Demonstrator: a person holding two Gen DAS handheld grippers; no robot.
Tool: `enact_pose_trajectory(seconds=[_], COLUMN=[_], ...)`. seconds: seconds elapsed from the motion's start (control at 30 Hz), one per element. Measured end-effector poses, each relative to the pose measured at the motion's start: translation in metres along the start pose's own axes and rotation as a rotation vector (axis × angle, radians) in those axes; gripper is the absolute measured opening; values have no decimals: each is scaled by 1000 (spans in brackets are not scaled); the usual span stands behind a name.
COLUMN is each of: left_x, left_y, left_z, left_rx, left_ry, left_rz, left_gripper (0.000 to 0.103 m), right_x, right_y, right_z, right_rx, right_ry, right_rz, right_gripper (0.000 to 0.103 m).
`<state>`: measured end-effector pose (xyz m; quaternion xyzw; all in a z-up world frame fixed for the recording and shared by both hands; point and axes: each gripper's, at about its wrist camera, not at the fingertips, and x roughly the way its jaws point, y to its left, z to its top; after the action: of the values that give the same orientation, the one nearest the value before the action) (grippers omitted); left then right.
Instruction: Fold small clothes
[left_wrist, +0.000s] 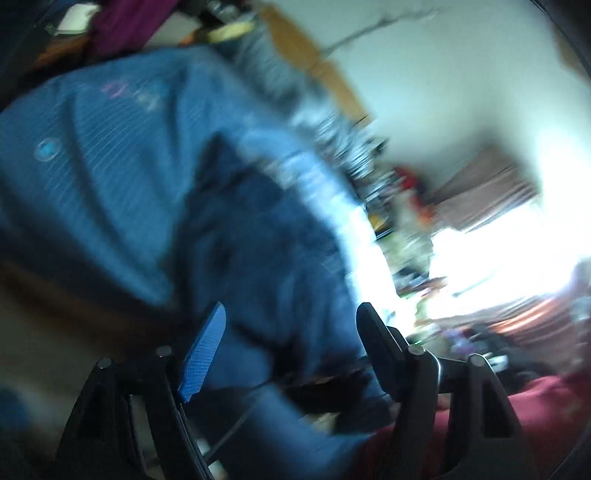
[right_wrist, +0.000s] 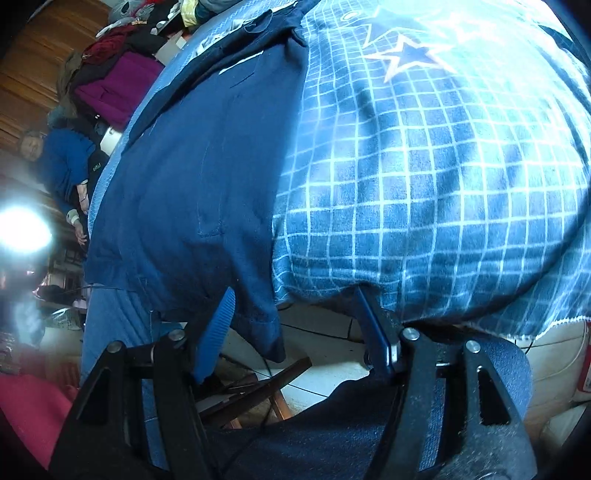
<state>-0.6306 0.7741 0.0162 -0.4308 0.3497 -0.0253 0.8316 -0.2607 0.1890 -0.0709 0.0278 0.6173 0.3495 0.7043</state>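
Ahead of my right gripper's fingers (right_wrist: 229, 314) a garment (right_wrist: 192, 177) lies on a checked blanket (right_wrist: 424, 166), its hem hanging between them. A clothes pile (right_wrist: 118, 74) sits far ahead to their left. A person (right_wrist: 66, 166) stands left of the garment.

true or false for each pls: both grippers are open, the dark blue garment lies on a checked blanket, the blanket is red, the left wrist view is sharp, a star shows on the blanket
1. Both grippers are open. True: the left gripper and right gripper each have fingers apart.
2. The navy garment lies on a checked blanket. True.
3. The blanket is red. False: it is blue with white grid lines.
4. The left wrist view is sharp. False: it is motion-blurred.
5. A star shows on the blanket. True.
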Motion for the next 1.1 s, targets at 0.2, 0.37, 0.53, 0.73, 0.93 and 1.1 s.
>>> enact_pose_trajectory(seconds=[0.2, 0.37, 0.53, 0.73, 0.93, 1.1], left_x=[93, 120, 137, 144, 149, 149], left_y=[42, 49, 65, 70, 64, 64], left_z=[-37, -45, -47, -43, -43, -41], left_rx=[-56, -35, -81, -75, -49, -34], left_ry=[233, 281, 281, 283, 275, 259], left_rz=[147, 185, 165, 131, 130, 129], left_gripper=[69, 69, 69, 68, 62, 45], right_x=[5, 10, 20, 48, 64, 70], right_y=[8, 19, 26, 39, 55, 53], right_z=[-4, -14, -12, -9, -13, -15], right_rx=[-5, -30, -32, -39, -44, -18], right_ry=[6, 41, 55, 138, 190, 202], right_rz=[28, 4, -17, -17, 10, -6], right_gripper=[77, 77, 77, 76, 75, 64])
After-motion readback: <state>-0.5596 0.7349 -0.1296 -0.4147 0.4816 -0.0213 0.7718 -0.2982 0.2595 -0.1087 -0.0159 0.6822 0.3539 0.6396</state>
